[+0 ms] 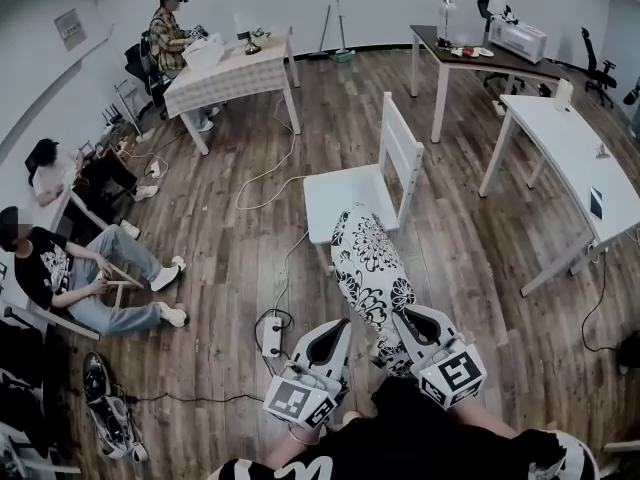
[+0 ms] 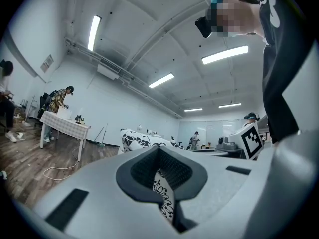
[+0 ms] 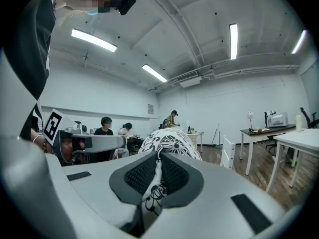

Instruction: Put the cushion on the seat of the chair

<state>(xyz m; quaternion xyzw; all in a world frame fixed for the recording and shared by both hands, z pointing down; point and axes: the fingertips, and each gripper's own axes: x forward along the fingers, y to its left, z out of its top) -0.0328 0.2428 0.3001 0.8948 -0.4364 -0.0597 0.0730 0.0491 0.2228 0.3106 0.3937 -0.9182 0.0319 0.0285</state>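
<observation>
Chair (image 1: 350, 193) stands just ahead, its white seat bare; cushion (image 1: 368, 263) hangs on edge in the air, its far end seemingly over the seat's front. Left tongs (image 1: 340, 330) and right tongs (image 1: 402, 320) each pinch its near hem. Hold both grips firm, carry it forward level, tip it flat, centre it, then release
</observation>
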